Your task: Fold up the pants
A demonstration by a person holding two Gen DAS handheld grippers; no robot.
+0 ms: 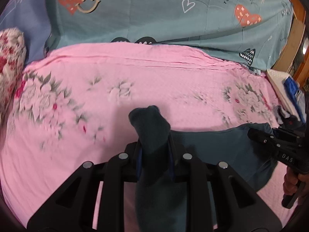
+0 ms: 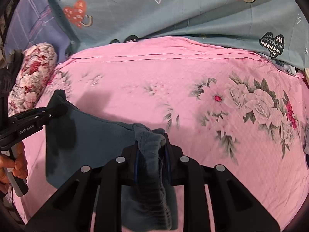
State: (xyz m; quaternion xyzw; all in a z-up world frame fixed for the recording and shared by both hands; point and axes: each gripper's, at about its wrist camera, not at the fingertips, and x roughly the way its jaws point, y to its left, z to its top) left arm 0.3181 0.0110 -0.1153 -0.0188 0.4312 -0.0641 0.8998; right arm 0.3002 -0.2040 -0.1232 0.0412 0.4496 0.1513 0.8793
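Dark teal pants (image 1: 216, 150) hang stretched between my two grippers above a pink floral bedspread (image 1: 96, 89). My left gripper (image 1: 154, 148) is shut on one bunched corner of the pants, which pokes up past the fingers. My right gripper (image 2: 151, 150) is shut on the other corner, with fuzzy inner fabric showing. The pants (image 2: 92, 141) span between them in the right wrist view. The right gripper shows at the right edge of the left wrist view (image 1: 256, 135). The left gripper shows at the left edge of the right wrist view (image 2: 58, 110).
A teal sheet with hearts (image 1: 164, 15) lies behind the bedspread. A floral pillow (image 2: 32, 77) sits at the left. Folded items (image 1: 285, 89) and small dark clothes (image 1: 287, 118) lie at the right edge by a wooden frame (image 1: 295, 34).
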